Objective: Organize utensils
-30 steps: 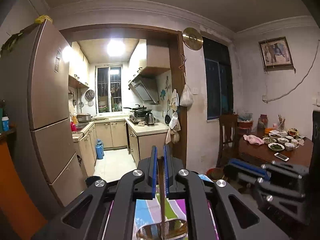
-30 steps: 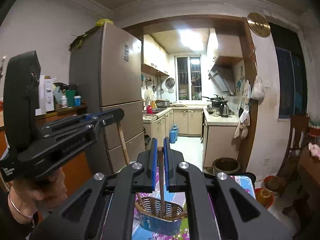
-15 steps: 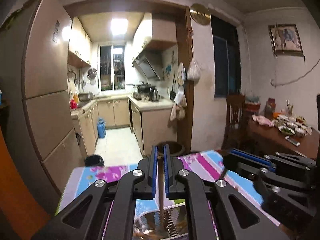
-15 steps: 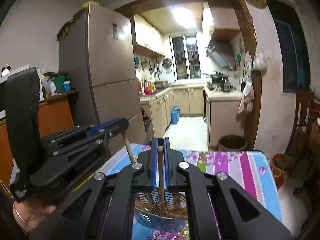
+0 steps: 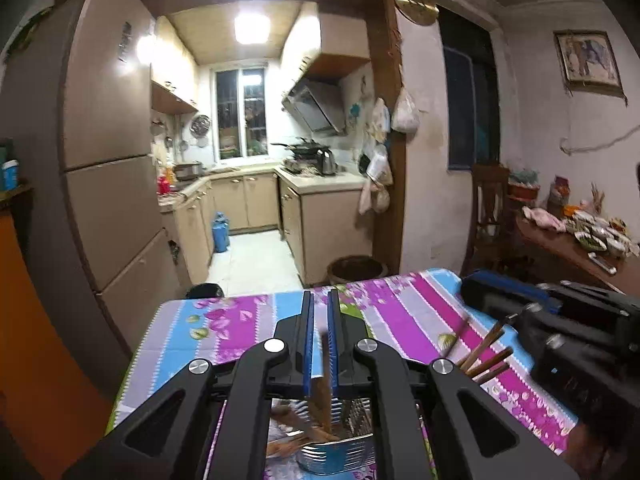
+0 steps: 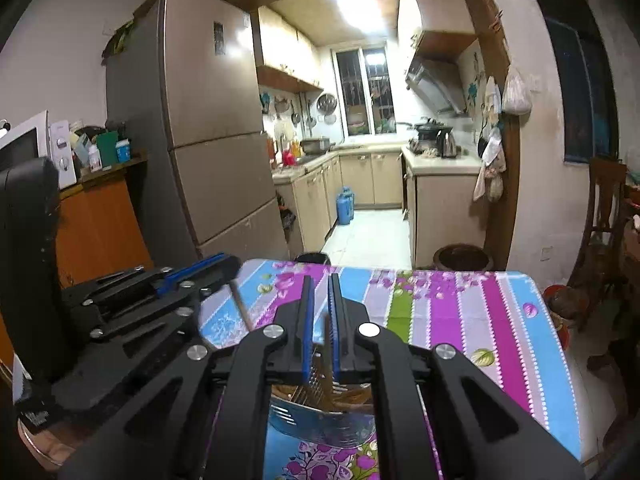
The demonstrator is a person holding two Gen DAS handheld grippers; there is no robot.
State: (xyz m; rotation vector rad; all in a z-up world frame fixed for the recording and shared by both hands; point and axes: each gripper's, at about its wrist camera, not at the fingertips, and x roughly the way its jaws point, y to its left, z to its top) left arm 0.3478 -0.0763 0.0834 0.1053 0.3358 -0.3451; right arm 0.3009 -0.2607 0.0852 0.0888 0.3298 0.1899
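Chopsticks crowd the metal holder as the left gripper and right gripper, each clamping one stick, lower them in, sorting seemingly nearly finished.

wooden utensils, seemingly chopsticks, upright in perforated metal holder
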